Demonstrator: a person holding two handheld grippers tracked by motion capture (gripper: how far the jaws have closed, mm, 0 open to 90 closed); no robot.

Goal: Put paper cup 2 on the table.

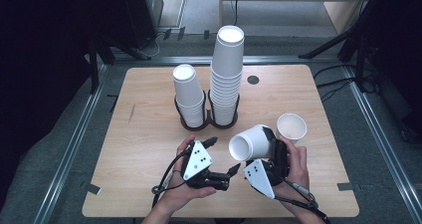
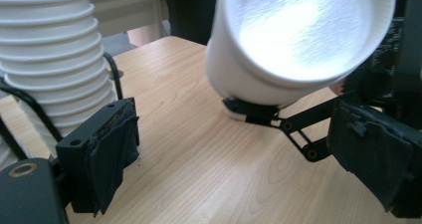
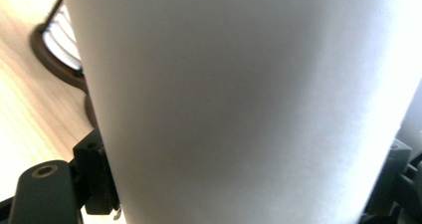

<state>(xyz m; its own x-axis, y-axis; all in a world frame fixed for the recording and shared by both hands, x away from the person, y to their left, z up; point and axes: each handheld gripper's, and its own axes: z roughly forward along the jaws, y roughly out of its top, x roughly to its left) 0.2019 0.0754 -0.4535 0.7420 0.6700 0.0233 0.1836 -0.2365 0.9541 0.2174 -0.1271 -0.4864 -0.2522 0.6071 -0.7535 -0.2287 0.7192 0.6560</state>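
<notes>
White paper cup (image 1: pixel 250 143) clamped in right claw (image 1: pixel 268 152), lifted over the light wooden table (image 1: pixel 149 134).
Held on its side, closed bottom turned toward left claw (image 1: pixel 221 157), whose jaws stand apart and empty just beside. Second white paper cup (image 1: pixel 291 127) upright near right hand; two stacks of white paper cups (image 1: pixel 228 74) behind.
</notes>
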